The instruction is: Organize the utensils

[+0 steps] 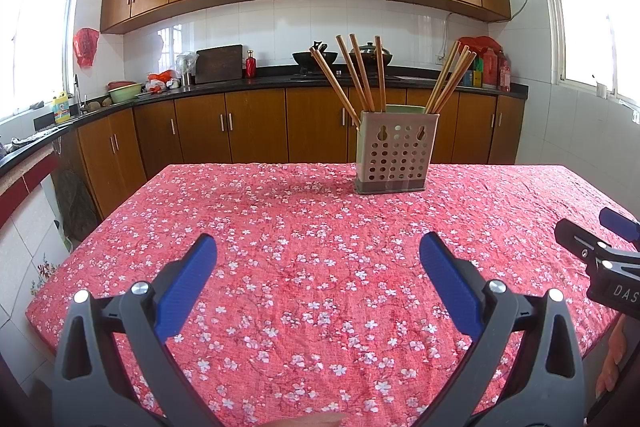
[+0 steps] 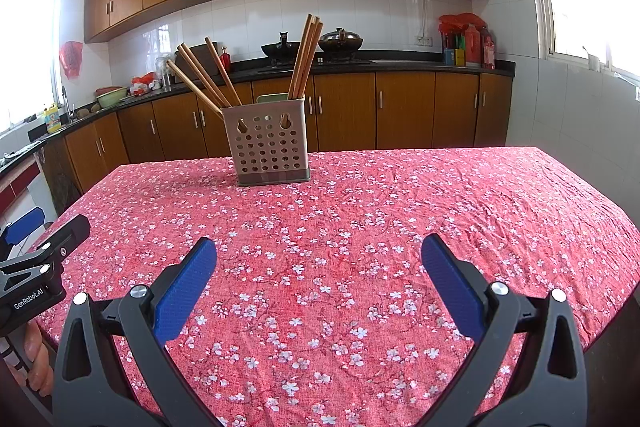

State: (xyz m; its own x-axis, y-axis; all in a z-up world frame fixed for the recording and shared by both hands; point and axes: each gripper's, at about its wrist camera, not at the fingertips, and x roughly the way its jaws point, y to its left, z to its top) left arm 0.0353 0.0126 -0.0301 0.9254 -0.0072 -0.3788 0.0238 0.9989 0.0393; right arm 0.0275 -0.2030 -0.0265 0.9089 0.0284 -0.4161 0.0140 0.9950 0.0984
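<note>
Both grippers spread wide, holding nothing: left gripper [image 1: 318, 247] and right gripper [image 2: 319, 249] hover low over the near half of the floral tablecloth [image 2: 440, 211]. No loose utensils visible on it. Further out, the perforated holder [image 1: 396, 151] stands upright mid-table with all chopsticks [image 1: 362, 75] in it, long axes near vertical, fanned left and right. It lies ahead-right of left, ahead-left of right; neither looks clearly nearer.

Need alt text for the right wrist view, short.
A perforated utensil holder with wooden chopsticks stands on a red floral tablecloth. The open right gripper hovers empty in front; the left gripper shows at the left edge.
</note>
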